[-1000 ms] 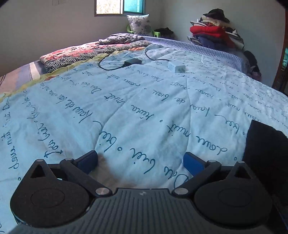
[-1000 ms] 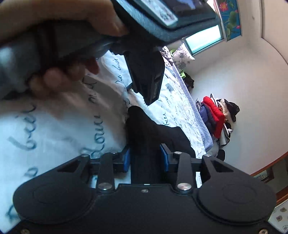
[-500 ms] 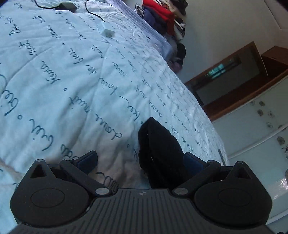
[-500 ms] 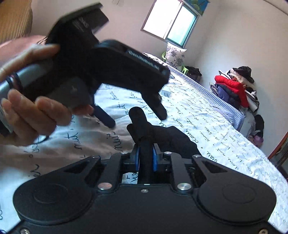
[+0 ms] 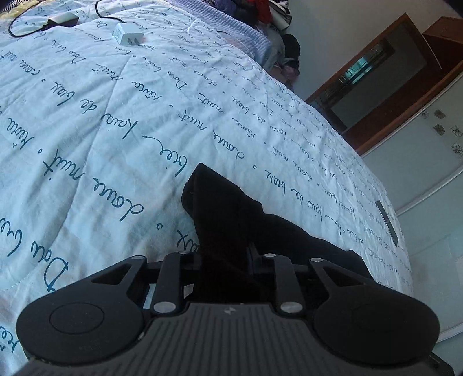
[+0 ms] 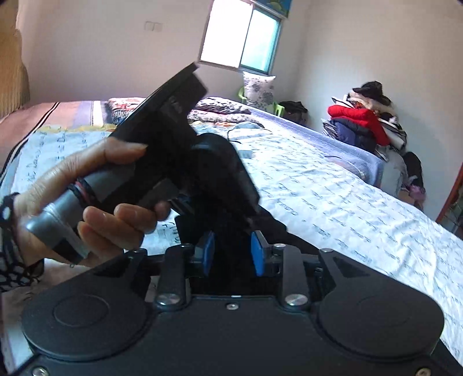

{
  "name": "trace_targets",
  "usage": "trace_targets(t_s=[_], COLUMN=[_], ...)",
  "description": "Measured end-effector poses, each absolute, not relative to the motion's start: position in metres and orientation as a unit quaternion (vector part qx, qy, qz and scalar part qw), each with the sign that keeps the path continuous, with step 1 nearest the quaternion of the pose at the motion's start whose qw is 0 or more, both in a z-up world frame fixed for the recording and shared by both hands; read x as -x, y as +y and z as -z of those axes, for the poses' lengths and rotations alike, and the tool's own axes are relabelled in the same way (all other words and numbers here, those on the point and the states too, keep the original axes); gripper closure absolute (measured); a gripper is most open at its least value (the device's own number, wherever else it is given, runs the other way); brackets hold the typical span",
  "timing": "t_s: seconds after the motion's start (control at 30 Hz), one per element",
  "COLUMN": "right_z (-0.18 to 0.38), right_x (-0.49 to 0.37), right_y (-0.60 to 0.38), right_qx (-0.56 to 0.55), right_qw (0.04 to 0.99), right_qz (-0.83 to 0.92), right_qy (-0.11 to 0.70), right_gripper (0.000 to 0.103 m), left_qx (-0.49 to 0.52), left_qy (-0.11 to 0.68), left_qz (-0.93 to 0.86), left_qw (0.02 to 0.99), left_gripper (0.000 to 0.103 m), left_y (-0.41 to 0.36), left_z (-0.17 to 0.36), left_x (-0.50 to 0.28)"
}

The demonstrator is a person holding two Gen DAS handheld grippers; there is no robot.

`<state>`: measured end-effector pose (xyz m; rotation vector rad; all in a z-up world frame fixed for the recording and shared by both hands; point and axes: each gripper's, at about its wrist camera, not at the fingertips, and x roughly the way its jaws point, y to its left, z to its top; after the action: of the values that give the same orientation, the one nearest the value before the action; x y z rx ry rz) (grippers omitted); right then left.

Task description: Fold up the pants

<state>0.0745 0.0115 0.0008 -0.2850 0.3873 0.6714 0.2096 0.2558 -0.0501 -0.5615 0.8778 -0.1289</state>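
Note:
The black pants lie bunched on the light blue bedspread with script writing. My left gripper is shut on a fold of the pants, which fills the gap between its fingers. In the right wrist view the left gripper and the hand holding it sit just ahead and left. My right gripper has its blue pads a little apart, with dark pants cloth between and beyond them; whether they grip it is unclear.
A white charger and a black cable lie at the far end of the bed. A pile of clothes stands by the wall. A wooden door frame and white cabinet are beyond the bed's edge.
My left gripper swung right over the pants and closed from wide open onto the cloth. My right gripper's pads, tight on the cloth half a second ago, have parted somewhat.

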Motion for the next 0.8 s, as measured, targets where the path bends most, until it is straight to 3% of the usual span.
trace_targets(t_s=[0.1, 0.3, 0.5, 0.8], right_z=[0.000, 0.048, 0.024, -0.003], right_x=[-0.095, -0.149, -0.118, -0.101], right_y=[-0.010, 0.015, -0.017, -0.073], right_qx=[0.089, 0.102, 0.024, -0.054], right_qw=[0.926, 0.904, 0.917, 0.934], right_qz=[-0.287, -0.270, -0.302, -0.292], right_qy=[0.230, 0.314, 0.261, 0.199], right_gripper=[0.075, 0.074, 0.074, 0.074], left_qx=[0.243, 0.165, 0.152, 0.117], left_qy=[0.401, 0.381, 0.375, 0.318], left_qz=[0.044, 0.007, -0.003, 0.048], left_qw=[0.882, 0.910, 0.914, 0.940], left_gripper=[0.079, 0.079, 0.080, 0.081], left_y=[0.245, 0.217, 0.206, 0.108], left_z=[0.042, 0.030, 0.008, -0.046], left_x=[-0.203, -0.195, -0.175, -0.129])
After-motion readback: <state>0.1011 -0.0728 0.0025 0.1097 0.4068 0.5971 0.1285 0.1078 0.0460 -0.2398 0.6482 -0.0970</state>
